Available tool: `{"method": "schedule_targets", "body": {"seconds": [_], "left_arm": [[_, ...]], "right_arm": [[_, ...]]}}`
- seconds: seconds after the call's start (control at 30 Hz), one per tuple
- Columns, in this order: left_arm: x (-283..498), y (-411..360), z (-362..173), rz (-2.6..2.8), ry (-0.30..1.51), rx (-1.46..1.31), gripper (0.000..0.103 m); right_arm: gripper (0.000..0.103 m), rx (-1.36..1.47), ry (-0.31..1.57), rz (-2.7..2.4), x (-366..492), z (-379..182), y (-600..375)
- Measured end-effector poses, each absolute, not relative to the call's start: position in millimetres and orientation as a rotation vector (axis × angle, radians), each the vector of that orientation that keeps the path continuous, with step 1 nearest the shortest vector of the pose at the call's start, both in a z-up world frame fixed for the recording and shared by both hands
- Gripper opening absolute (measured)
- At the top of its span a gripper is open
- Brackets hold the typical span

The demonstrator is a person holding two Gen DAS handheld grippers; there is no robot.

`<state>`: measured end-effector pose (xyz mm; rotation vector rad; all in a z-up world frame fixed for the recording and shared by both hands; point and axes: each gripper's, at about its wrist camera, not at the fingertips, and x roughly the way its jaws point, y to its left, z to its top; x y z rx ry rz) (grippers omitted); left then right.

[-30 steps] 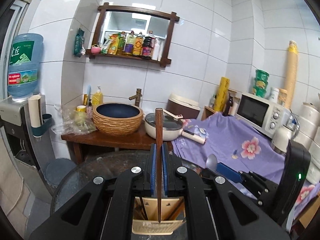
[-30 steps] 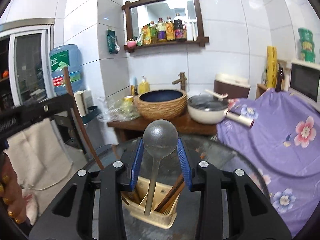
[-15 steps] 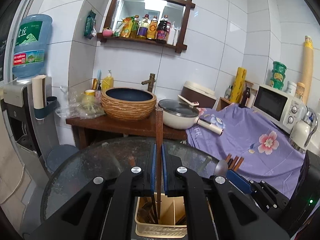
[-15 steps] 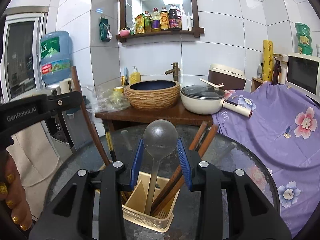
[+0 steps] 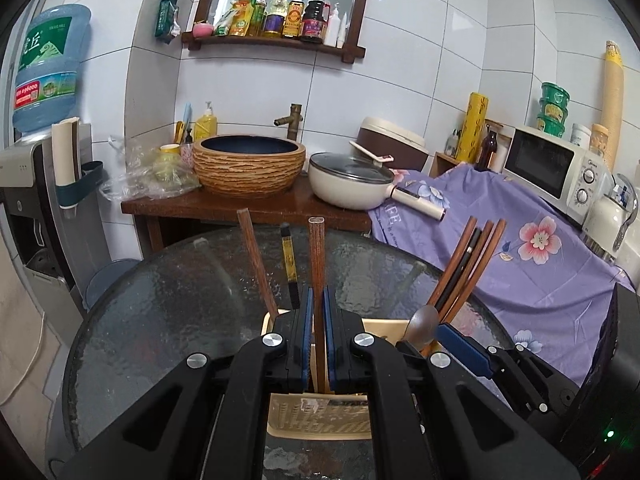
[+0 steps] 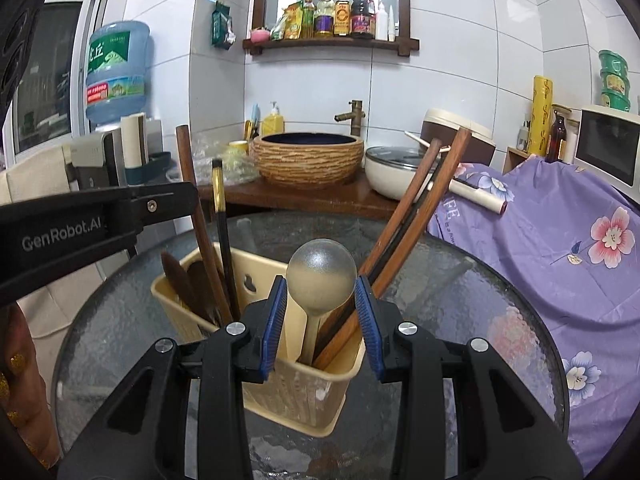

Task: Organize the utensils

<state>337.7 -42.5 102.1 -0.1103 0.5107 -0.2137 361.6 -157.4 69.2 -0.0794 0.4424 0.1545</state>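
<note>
Over the beige holder (image 6: 296,384), our left tongs (image 5: 318,336) pinch one brown chopstick (image 5: 317,264) upright. Our right tongs (image 6: 320,312) clasp a spoon (image 6: 321,278), bowl at 12 o'clock.

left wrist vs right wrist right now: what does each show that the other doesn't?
Left wrist only: the left gripper, jaws shut on a brown chopstick; the whole microwave; a white kettle.

Right wrist only: the right gripper, jaws shut on the bowl of a spoon; two dark spoons in the holder's left compartment; a window at left.

Both: the beige utensil holder on the glass table, chopsticks leaning in it, the woven basin, the pan.
</note>
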Motion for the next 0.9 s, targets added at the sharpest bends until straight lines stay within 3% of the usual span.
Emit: {"method": "schedule_targets", "body": {"seconds": [0.17,0.3,0.47,0.5,0.57,0.67,0.73,0.9], "left_arm": [[337.0,-41.8,97.8,-0.234,0.524,-0.116,0.005],[328.8,-38.7,101.5,-0.241,0.504,-0.12,0.011],[304.8,-31.6,106.2,-0.24,0.451,-0.121,0.053],[298.2,-29.8,105.4,-0.24,0.442,-0.118,0.056],[286.7,-24.1,101.9,-0.235,0.43,-0.114,0.073],[266.9,-12.6,89.5,-0.212,0.411,-0.114,0.089],[253.1,-5.4,75.5,-0.215,0.42,-0.114,0.096],[217.8,5.0,36.1,-0.247,0.468,-0.142,0.096]], "right_arm": [[0.035,-0.095,0.438,0.166,358.0,67.1,-154.4],[0.047,-0.079,0.419,0.178,349.0,70.2,-159.4],[0.057,-0.077,0.383,0.196,321.0,73.2,-166.3],[0.06,-0.075,0.383,0.199,316.4,73.0,-167.5],[0.071,-0.072,0.385,0.211,303.7,69.8,-171.8],[0.079,-0.065,0.396,0.225,280.7,59.8,-178.5],[0.082,-0.053,0.409,0.235,263.5,51.8,-183.4],[0.09,-0.025,0.428,0.266,218.0,30.0,-193.6]]}}
